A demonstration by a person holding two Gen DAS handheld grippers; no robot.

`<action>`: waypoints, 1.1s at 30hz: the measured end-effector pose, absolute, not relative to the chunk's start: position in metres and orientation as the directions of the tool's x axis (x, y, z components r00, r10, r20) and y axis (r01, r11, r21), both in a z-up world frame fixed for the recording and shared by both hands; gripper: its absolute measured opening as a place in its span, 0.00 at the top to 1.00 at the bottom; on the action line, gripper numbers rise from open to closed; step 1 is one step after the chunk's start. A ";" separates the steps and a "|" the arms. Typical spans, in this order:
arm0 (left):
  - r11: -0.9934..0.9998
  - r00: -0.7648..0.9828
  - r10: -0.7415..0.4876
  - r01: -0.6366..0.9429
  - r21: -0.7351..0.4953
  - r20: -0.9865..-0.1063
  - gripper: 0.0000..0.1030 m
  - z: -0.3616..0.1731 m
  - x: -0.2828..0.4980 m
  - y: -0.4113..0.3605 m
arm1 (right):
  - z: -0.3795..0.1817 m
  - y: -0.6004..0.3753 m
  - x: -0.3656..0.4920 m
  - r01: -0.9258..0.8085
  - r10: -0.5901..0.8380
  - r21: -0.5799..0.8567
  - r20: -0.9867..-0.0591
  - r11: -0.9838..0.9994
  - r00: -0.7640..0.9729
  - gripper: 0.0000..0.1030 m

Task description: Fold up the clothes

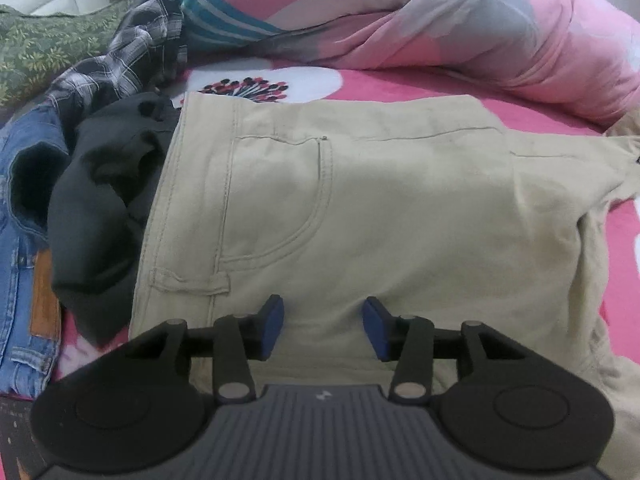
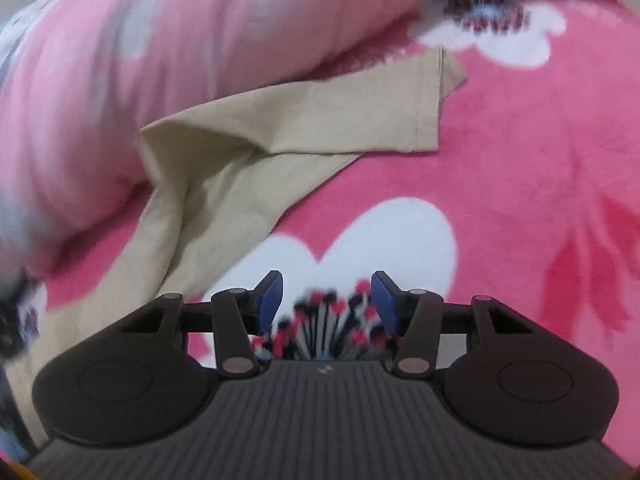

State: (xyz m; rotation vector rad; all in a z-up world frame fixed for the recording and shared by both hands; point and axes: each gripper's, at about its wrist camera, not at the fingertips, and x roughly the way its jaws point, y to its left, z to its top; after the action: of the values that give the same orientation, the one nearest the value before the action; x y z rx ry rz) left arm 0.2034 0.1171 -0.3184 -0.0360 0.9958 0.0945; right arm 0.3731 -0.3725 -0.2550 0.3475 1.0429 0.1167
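Beige trousers lie flat on a pink flowered bedspread, waist and back pocket toward the left. My left gripper hovers over the waist end, jaws open with only cloth showing below the gap. In the right wrist view the trousers' leg end lies bent and folded over itself, hem toward the upper right. My right gripper is open above a white flower on the bedspread, to the right of the leg, holding nothing.
A heap of other clothes sits at the left: blue jeans, a dark grey garment, a plaid shirt, a green leafy cloth. A bunched pink quilt borders the trousers' far side.
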 end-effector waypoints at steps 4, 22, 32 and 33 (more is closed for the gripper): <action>0.994 0.541 0.091 -0.103 0.042 -0.836 0.50 -0.319 0.203 0.113 | -0.268 -0.389 0.409 0.145 0.211 0.339 -0.811 0.929 0.545 0.53; 0.982 0.521 0.171 -0.164 0.098 -0.836 0.48 -0.320 0.205 0.101 | -0.283 -0.462 0.472 0.350 0.308 0.559 -0.767 0.752 0.563 0.83; 0.980 0.514 0.192 -0.146 0.136 -0.836 0.48 -0.320 0.206 0.095 | -0.202 -0.481 0.509 0.124 0.382 0.779 -0.431 0.615 0.817 0.64; 0.980 0.514 0.193 -0.147 0.136 -0.836 0.48 -0.320 0.205 0.095 | -0.206 -0.483 0.507 0.145 0.384 0.779 -0.451 0.610 0.806 0.37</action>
State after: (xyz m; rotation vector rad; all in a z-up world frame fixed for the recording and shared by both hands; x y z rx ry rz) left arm 0.2050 0.0951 -0.3198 0.0502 1.0103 0.2046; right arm 0.5068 -0.4830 -0.2060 0.9200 0.6404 0.1490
